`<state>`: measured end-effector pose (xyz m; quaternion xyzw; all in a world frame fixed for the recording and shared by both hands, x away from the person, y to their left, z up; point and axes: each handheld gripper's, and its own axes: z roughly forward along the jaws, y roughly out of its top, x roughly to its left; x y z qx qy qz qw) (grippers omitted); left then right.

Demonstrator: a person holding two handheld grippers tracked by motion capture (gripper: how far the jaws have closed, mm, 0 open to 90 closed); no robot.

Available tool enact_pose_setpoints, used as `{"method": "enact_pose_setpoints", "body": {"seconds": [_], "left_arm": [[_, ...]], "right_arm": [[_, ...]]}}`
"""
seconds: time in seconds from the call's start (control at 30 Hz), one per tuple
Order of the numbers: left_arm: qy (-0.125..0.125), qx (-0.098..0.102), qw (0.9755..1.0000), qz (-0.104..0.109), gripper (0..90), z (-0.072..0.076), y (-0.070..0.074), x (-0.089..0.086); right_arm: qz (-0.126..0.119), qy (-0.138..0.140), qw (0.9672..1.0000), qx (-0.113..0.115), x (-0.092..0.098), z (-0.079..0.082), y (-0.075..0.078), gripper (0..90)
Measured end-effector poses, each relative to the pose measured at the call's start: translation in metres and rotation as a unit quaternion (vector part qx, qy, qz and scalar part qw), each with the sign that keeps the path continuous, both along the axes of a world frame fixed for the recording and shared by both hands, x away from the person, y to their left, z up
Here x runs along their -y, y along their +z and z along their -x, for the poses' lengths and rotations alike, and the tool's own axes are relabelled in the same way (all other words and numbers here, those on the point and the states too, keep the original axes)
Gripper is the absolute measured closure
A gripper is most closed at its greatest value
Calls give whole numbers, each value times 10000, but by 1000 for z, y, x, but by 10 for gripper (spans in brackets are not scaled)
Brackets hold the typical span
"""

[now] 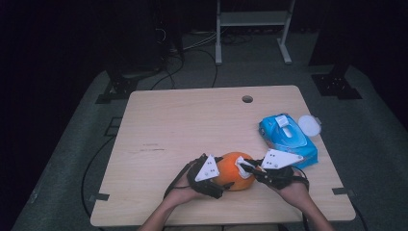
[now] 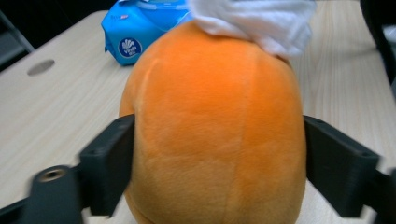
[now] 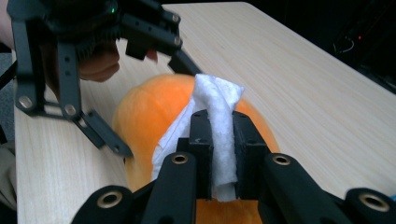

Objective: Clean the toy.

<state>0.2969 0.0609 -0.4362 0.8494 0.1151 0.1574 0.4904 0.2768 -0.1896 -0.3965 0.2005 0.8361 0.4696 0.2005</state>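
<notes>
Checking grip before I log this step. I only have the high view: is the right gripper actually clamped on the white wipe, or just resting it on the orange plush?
Observer: Clamped. In the right gripper view the right gripper has its jaws shut on a folded strip of the white wipe.
Operator: And the left one on the plush?
Observer: The left gripper has one jaw on each side of the orange plush, right at its flanks; I cannot tell whether the pads press.
Operator: Where does the wipe sit on the plush?
Observer: It is draped over the top end, the end toward the blue wipes pack.
</notes>
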Motion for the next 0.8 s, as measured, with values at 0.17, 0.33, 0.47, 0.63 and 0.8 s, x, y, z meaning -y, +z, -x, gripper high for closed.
{"method": "enact_pose_setpoints", "body": {"seconds": [0.17,0.33,0.47,0.63,0.8], "left_arm": [[166,-499,9984,215,80,-9,-1,-5],[102,-108,9998,142,250,-2,1,-2],[-94,345,9992,-170,277,9,5,8],[-125,345,9993,-107,288,11,5,7],[-142,526,9982,-251,288,13,6,13]], "right_arm": [[6,-51,10000,-32,3,-2,-1,794],[-41,-49,10000,50,-3,2,5,794],[13,228,9996,187,-21,11,11,794],[174,193,9992,306,-16,11,14,794],[117,147,9994,285,-17,14,13,794]]}}
